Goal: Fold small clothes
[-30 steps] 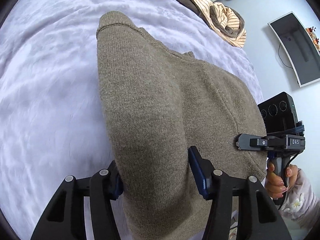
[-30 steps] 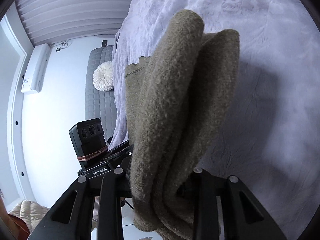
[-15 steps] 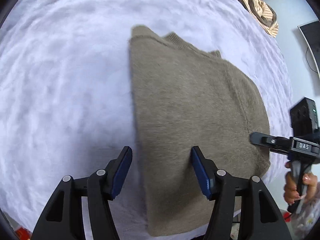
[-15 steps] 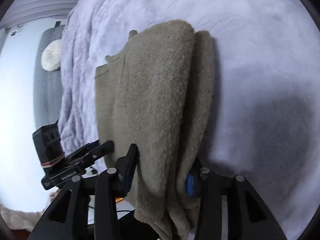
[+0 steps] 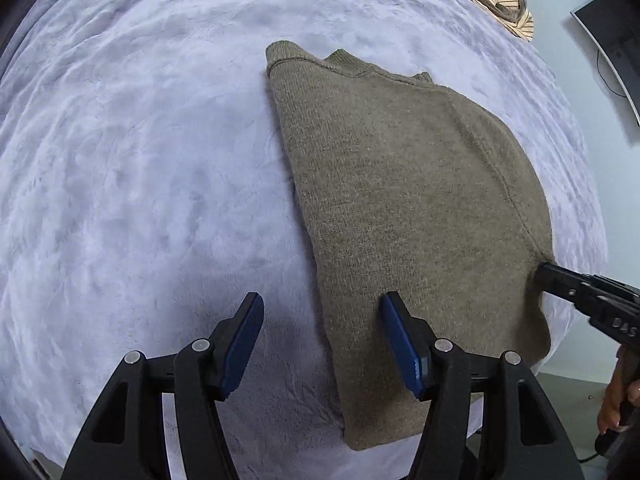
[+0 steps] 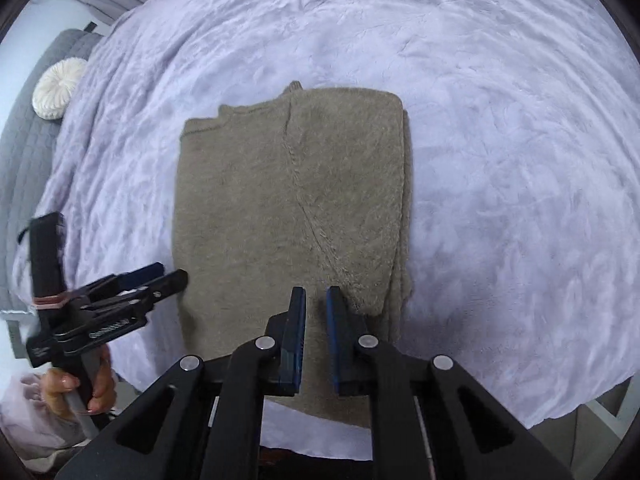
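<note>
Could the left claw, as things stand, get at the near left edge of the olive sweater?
Probably yes: the left claw is open, straddling the olive sweater's left edge on the lilac blanket, with nothing between.

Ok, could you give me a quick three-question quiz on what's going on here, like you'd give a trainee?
1. True or false: the sweater hangs in the air.
2. The left fingers are: A open, B clamped on the sweater, C out of view.
3. What colour is the blanket?
Key: 1 false, it lies flat on the blanket; 2 A; 3 lilac.
</note>
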Tool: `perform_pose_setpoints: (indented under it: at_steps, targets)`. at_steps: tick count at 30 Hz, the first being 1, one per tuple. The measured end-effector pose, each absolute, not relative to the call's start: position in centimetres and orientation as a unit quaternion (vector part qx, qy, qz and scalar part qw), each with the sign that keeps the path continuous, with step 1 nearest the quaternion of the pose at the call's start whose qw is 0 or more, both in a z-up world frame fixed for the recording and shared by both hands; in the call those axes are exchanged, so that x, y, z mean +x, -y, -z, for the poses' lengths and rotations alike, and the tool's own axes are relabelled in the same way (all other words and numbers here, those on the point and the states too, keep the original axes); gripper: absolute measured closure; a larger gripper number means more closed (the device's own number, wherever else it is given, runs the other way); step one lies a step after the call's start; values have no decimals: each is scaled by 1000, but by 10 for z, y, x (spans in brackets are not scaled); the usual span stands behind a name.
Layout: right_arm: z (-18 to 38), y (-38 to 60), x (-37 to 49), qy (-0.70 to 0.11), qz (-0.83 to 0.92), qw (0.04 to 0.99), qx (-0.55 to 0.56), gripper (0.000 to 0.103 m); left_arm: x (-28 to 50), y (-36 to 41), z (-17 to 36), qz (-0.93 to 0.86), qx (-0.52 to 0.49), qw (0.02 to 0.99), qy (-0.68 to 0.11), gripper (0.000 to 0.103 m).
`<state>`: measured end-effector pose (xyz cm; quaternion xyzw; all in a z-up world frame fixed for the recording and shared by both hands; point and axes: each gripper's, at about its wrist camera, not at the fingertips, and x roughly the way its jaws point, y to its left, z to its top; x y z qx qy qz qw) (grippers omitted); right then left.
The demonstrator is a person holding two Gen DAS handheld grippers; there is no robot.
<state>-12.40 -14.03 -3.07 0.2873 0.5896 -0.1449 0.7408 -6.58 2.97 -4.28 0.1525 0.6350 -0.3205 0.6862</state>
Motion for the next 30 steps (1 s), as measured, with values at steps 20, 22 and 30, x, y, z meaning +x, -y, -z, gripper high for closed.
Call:
perform_pose_setpoints:
  at_steps: [20, 22, 30]
  targets:
    - [73, 166, -153, -636, 135, 690, 317, 96, -80, -27, 55, 249, 172, 697, -650, 20]
    - [70, 168, -155, -641, 122, 687, 318, 96, -79, -29, 55, 238, 167, 697, -656, 20]
    - [64, 168, -161, -665, 76, 679, 300, 95, -82, -27, 55, 213, 179, 701, -657, 20]
